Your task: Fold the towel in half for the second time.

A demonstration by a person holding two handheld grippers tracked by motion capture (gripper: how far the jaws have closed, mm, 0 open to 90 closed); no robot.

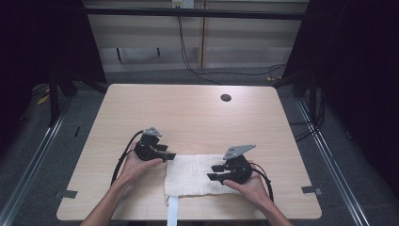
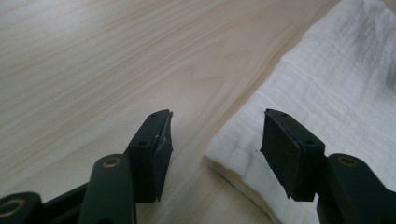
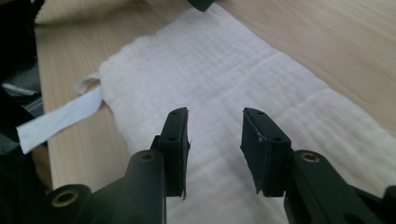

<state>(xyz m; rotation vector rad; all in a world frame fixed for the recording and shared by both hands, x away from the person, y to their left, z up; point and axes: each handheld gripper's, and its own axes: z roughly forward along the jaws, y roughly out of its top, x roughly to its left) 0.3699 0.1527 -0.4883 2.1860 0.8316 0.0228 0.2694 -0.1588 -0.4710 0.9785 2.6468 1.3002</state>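
A folded white cloth (image 1: 193, 175) lies flat near the table's front edge, with a white strap (image 1: 172, 212) hanging from its near left corner. My left gripper (image 1: 170, 156) is open at the cloth's far left corner; in the left gripper view that corner (image 2: 224, 151) sits between the jaws. My right gripper (image 1: 212, 172) hovers open over the cloth's right half (image 3: 219, 84), nothing between its pads. The strap (image 3: 56, 119) also trails off the table edge in the right gripper view.
The light wooden table (image 1: 188, 113) has a round dark grommet hole (image 1: 226, 98) at the back right. Cables run on the floor behind it, and dark curtains stand at both sides.
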